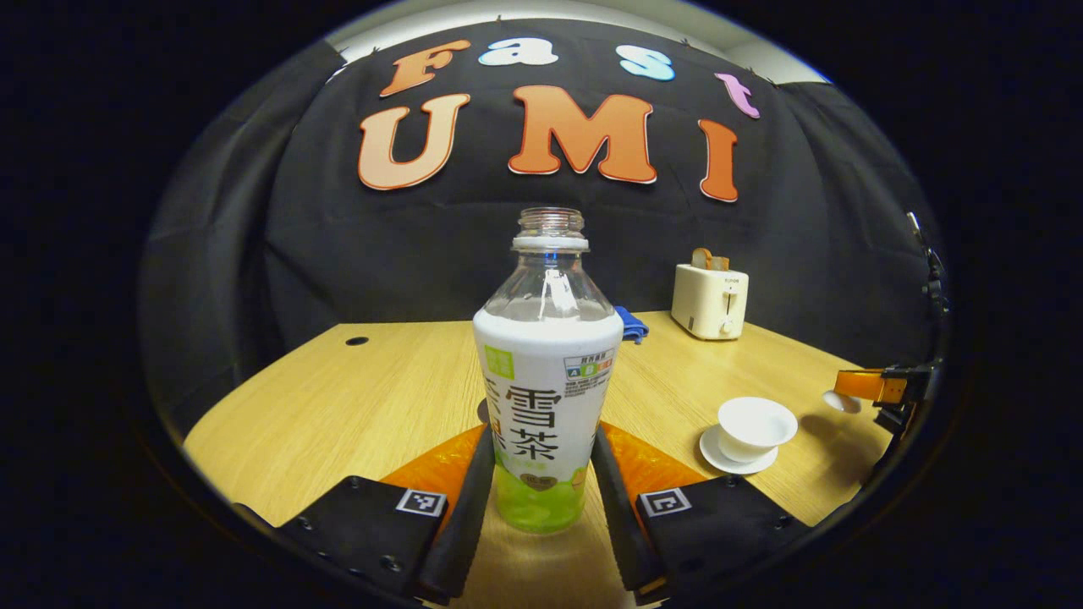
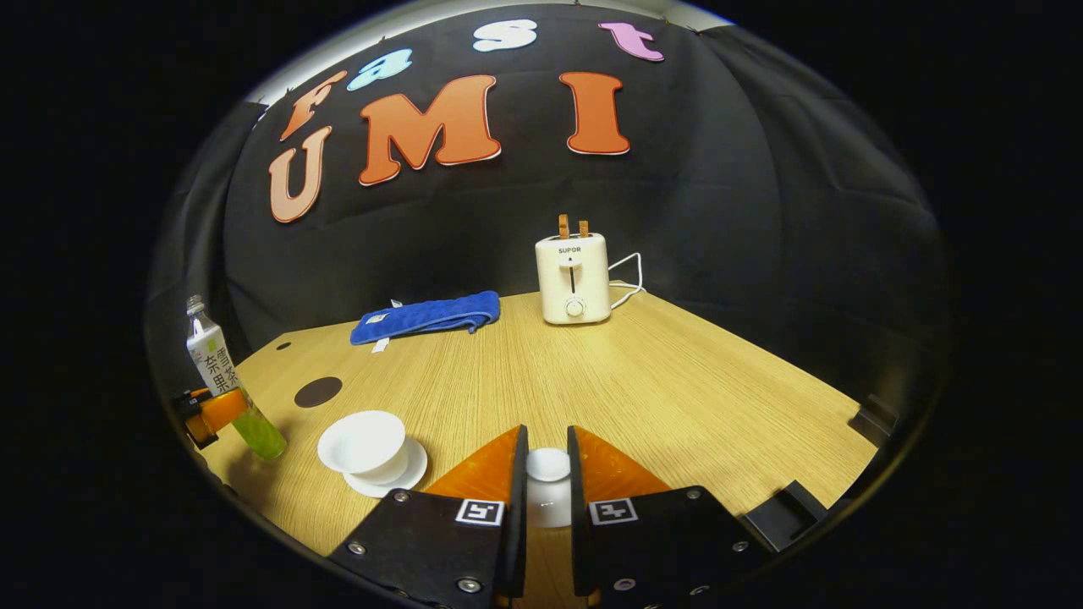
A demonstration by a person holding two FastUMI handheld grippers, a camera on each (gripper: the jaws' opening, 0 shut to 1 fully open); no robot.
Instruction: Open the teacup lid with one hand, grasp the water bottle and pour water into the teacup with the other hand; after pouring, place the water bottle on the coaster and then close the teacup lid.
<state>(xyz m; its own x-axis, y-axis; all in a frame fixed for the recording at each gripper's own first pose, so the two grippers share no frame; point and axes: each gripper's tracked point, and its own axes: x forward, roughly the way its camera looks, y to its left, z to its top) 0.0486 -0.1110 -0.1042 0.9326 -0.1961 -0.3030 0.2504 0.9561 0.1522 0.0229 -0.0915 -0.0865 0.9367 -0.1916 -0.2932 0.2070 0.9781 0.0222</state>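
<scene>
An uncapped water bottle [image 1: 546, 397] with a white and green label stands upright between my left gripper's [image 1: 543, 440] fingers, which are shut on its lower body. Seen from the right gripper view, the bottle [image 2: 218, 368] leans slightly at the table's left edge, held by the left gripper [image 2: 207, 414]. The white teacup [image 1: 755, 425] sits uncovered on its saucer [image 1: 719, 457], to the right of the bottle. My right gripper [image 2: 546, 448] is shut on the white lid [image 2: 547, 486], low over the table and right of the teacup [image 2: 362, 441]. A dark round coaster [image 2: 318, 392] lies behind the cup.
A cream toaster [image 2: 574, 279] with toast in it stands at the back of the wooden table [image 2: 677, 389], its cord trailing right. A folded blue towel [image 2: 427, 317] lies at the back left. The right gripper [image 1: 880, 387] with the lid shows at the far right of the left gripper view.
</scene>
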